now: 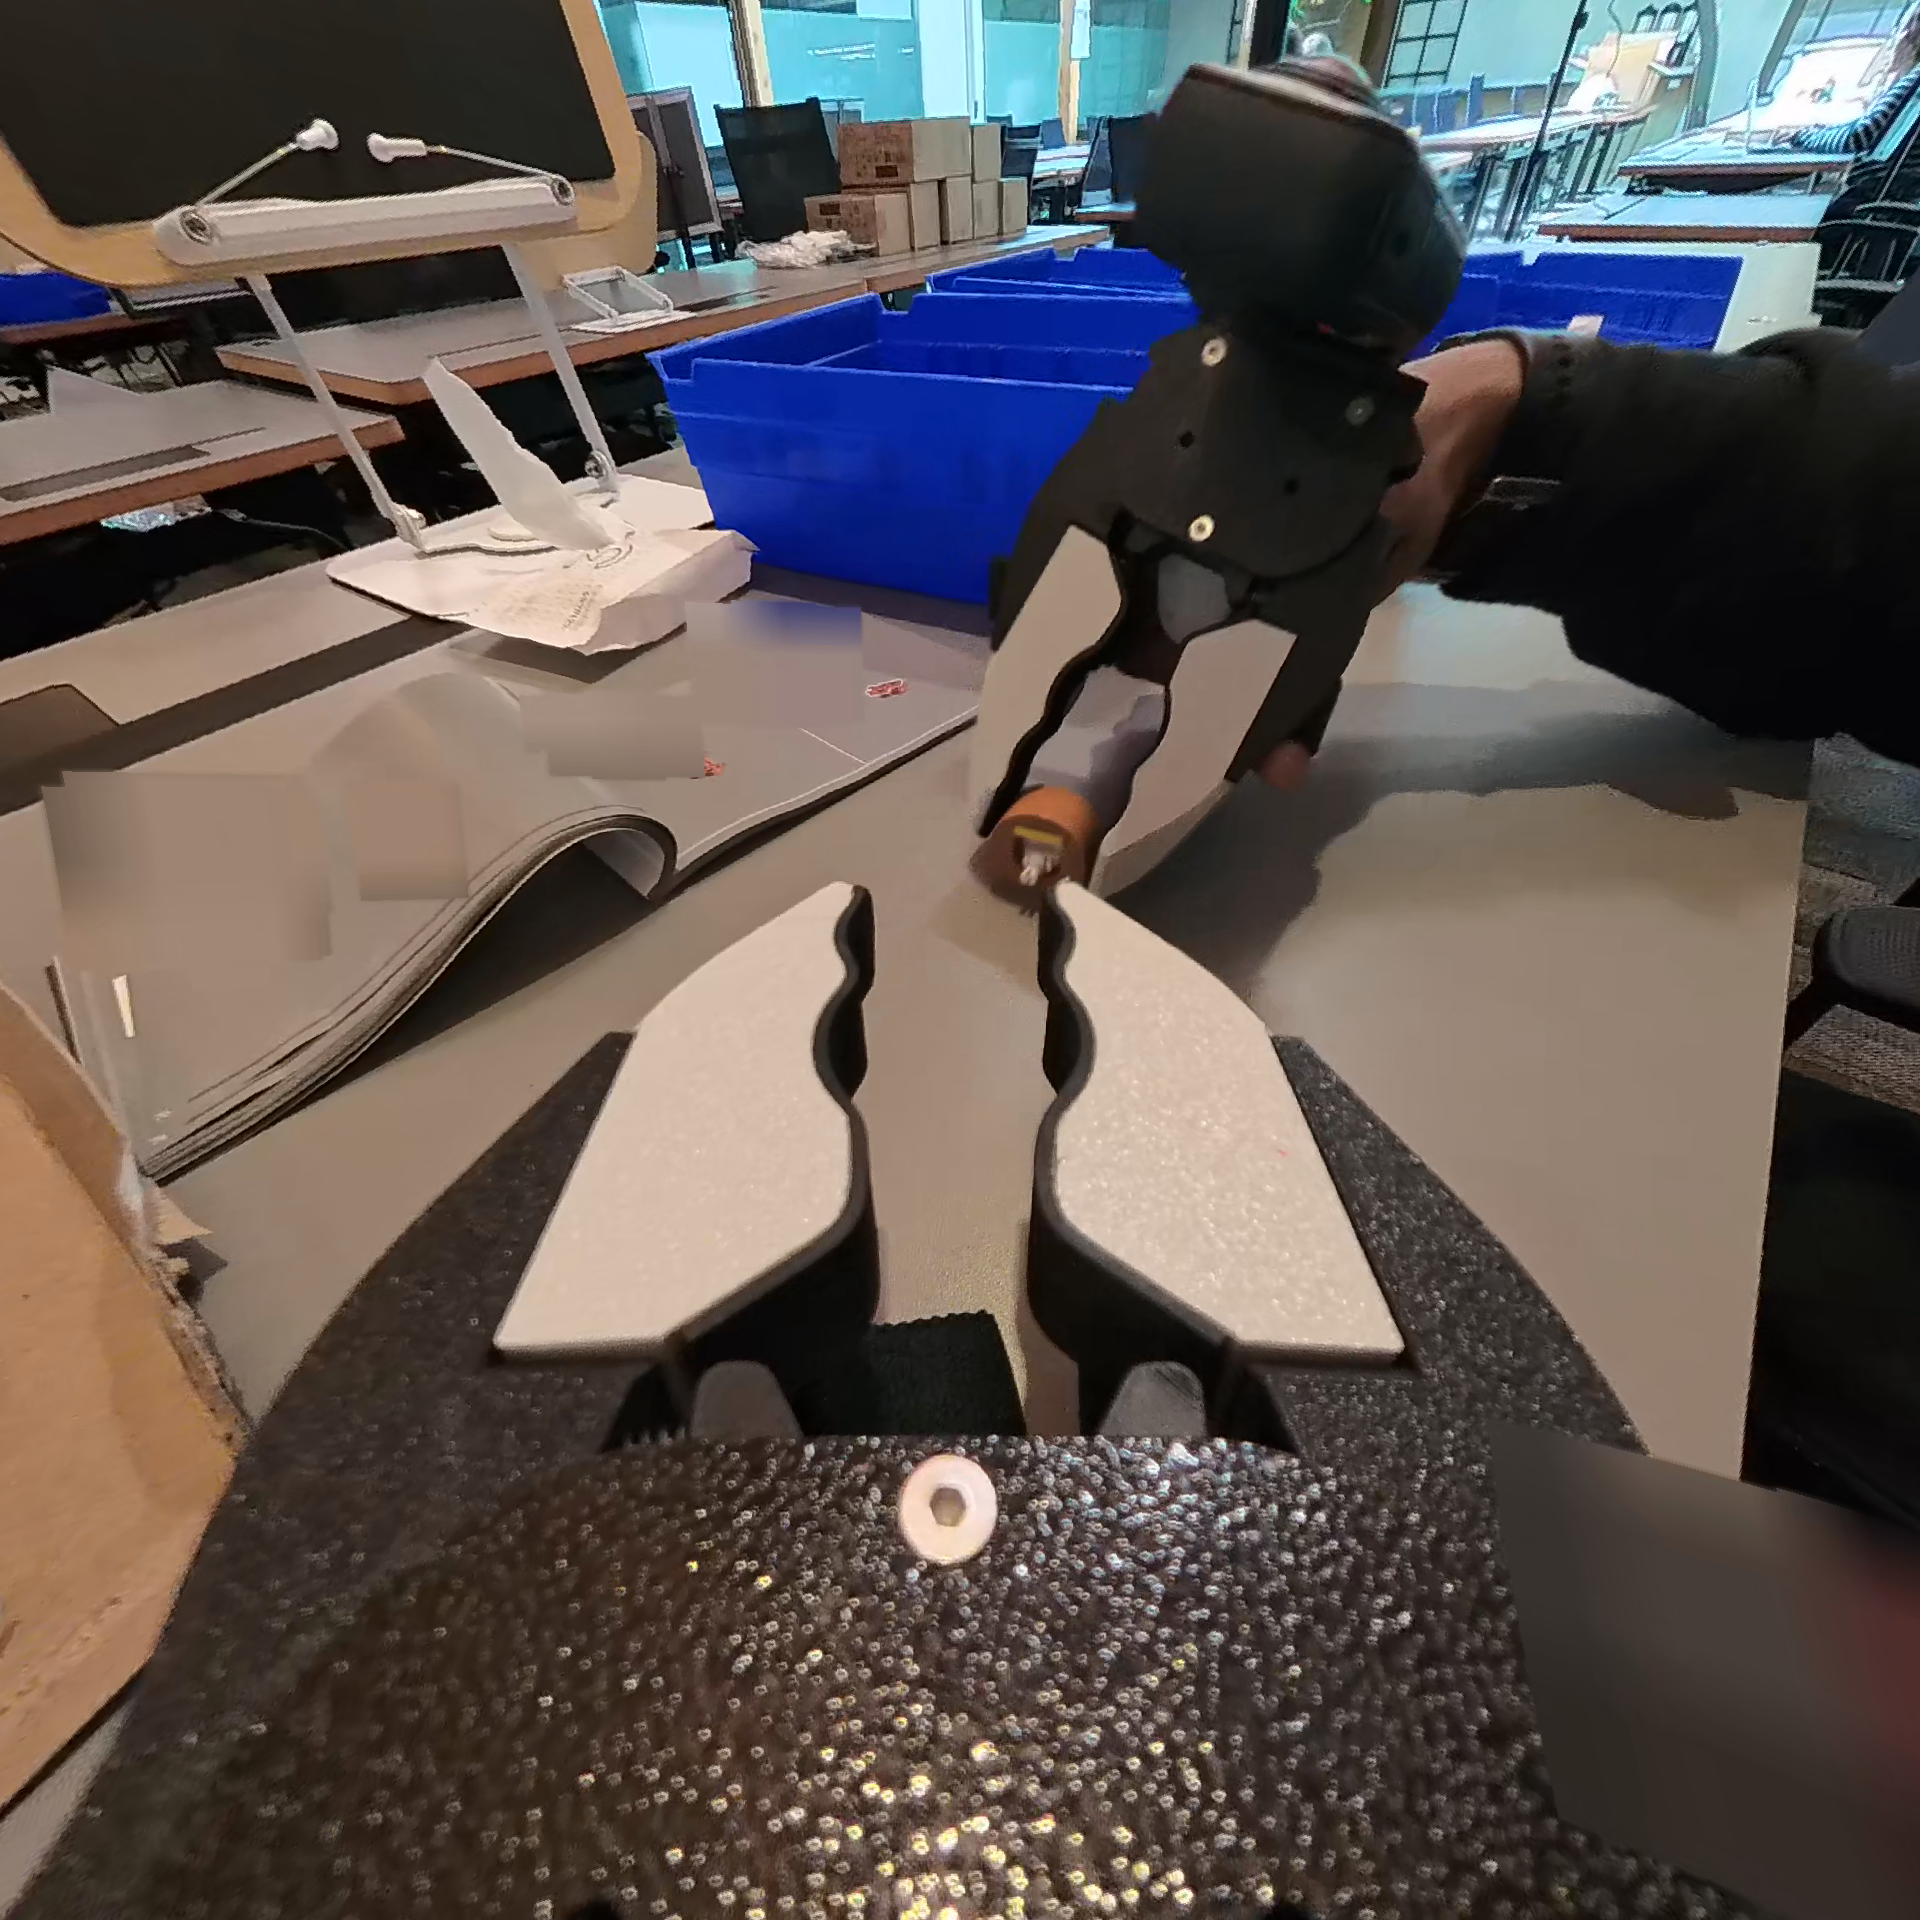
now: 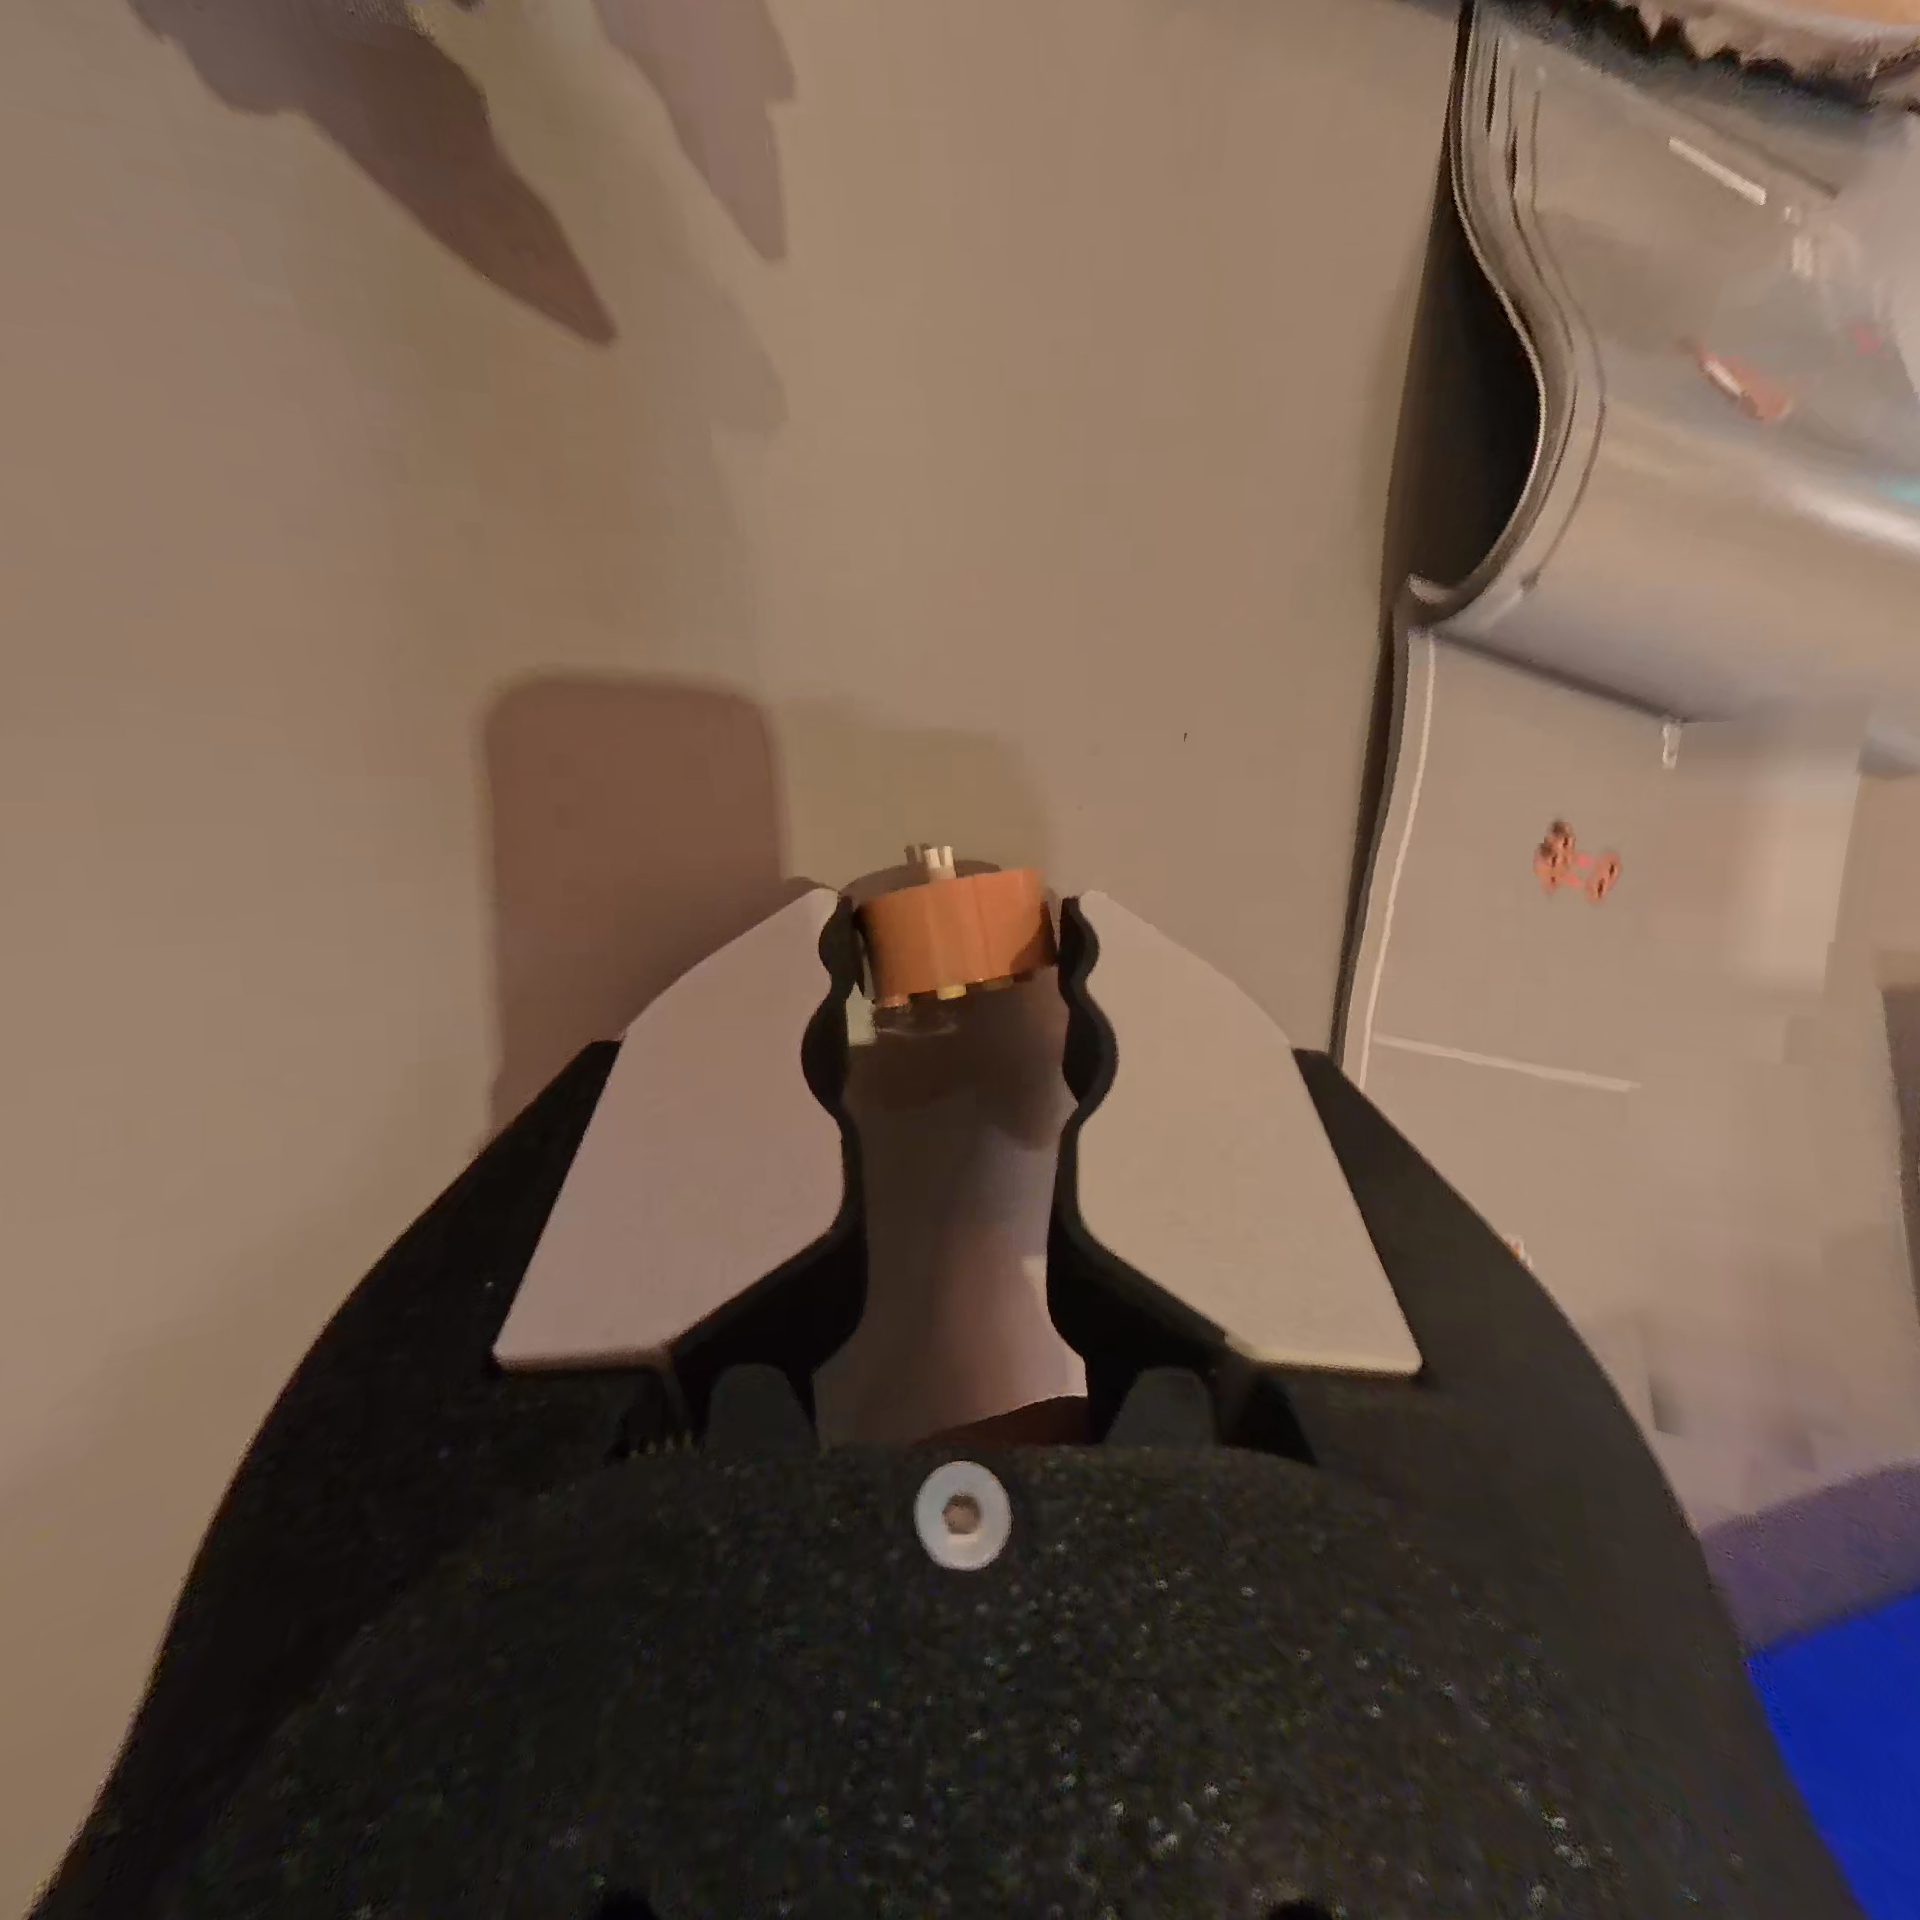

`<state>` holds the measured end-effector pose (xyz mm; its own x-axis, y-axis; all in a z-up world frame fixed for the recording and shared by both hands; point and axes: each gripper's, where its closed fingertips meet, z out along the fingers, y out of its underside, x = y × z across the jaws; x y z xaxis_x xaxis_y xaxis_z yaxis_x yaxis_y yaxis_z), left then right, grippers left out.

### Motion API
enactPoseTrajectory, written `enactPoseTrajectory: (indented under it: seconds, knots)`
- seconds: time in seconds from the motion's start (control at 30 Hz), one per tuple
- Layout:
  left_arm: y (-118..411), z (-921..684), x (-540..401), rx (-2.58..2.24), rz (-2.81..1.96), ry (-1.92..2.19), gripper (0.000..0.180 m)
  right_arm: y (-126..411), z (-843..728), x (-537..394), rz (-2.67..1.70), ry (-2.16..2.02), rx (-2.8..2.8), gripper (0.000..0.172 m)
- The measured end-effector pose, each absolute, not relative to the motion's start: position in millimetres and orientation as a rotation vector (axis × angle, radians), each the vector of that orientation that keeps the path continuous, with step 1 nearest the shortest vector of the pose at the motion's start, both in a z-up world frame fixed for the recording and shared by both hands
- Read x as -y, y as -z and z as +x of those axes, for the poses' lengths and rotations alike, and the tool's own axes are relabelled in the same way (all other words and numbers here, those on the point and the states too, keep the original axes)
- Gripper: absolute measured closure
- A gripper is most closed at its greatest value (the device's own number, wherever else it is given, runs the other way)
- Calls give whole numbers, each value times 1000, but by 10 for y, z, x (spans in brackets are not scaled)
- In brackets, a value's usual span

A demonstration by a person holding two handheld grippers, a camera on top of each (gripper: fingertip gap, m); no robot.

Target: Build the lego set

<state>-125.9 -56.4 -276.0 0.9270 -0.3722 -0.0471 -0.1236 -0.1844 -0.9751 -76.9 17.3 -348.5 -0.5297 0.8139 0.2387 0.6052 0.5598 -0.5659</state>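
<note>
A brown plug (image 2: 951, 935) with white prongs is sitting between the right gripper's (image 2: 951, 914) fingertips, which are pinching its sides just above the table (image 2: 312, 623). The left gripper (image 1: 956, 904) is hovering just beside it, fingers spread on nothing. A book (image 1: 416, 831) is lying left of those fingers.

Two grippers (image 1: 954, 899) — one brown cylinder (image 2: 951, 933), seemingly.
</note>
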Motion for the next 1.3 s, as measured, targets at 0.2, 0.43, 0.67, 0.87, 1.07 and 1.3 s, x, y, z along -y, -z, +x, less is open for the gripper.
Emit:
enactPoseTrajectory:
  seconds: [0.2,0.43,0.67,0.87,1.07,1.3]
  knots:
    - [2785,-1250,549,-381,-1773,224,151,3439,-667,-259,-1201,-574,2252,118]
    - [2766,-1282,576,-366,-1764,225,151,3063,-379,-338,-1312,-689,1834,123]
    - [2799,-1272,556,-369,-1790,245,152,3043,-31,-508,-1387,-667,1608,127]
    - [2841,-1284,499,-344,-1831,335,153,3028,-105,-796,-1411,-603,1633,127]
    - [2814,-1311,498,-317,-1818,371,155,3002,-368,-799,-1344,-579,1699,129]
    - [2741,-1304,531,-344,-1751,271,157,2953,-558,-741,-1235,-619,1601,134]
